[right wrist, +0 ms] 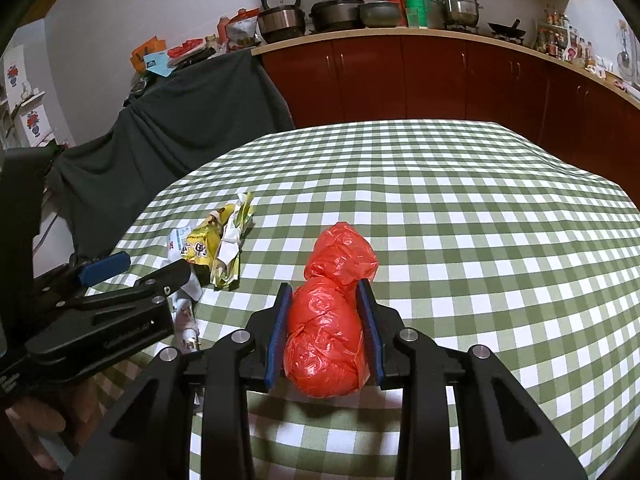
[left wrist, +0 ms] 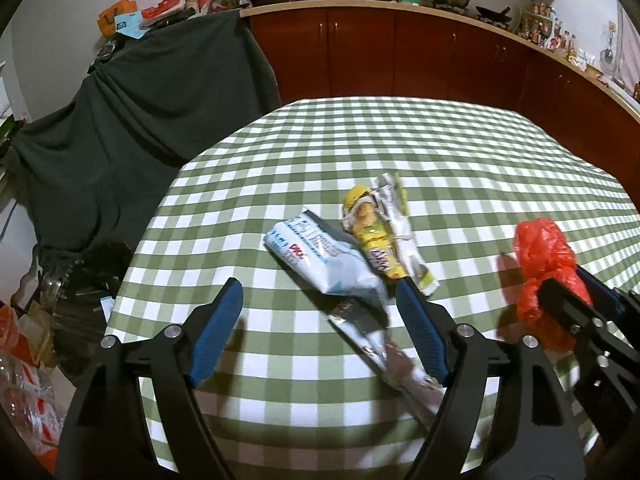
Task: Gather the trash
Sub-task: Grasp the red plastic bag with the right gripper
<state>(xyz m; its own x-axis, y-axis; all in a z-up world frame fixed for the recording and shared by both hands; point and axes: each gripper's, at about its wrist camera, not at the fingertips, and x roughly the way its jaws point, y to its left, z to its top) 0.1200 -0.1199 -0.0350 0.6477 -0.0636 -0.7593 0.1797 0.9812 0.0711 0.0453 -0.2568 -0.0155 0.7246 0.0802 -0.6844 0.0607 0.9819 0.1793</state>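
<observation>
Gripping a red plastic bag (right wrist: 332, 316), the right gripper (right wrist: 326, 292) pinches it between both blue pads above the checked tablecloth (right wrist: 460, 208).
The left gripper (left wrist: 316, 308) is spread wide over a pale blue wrapper (left wrist: 324, 260); a yellow snack packet (left wrist: 374, 240) and white wrapper (left wrist: 400, 220) lie touching just beyond, and a silver wrapper (left wrist: 392, 356) sits near its right pad (left wrist: 420, 328).

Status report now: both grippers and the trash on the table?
Right gripper shut on red crumpled plastic bag. Left gripper open, over snack wrappers on green checked tablecloth. Nothing blocking.
</observation>
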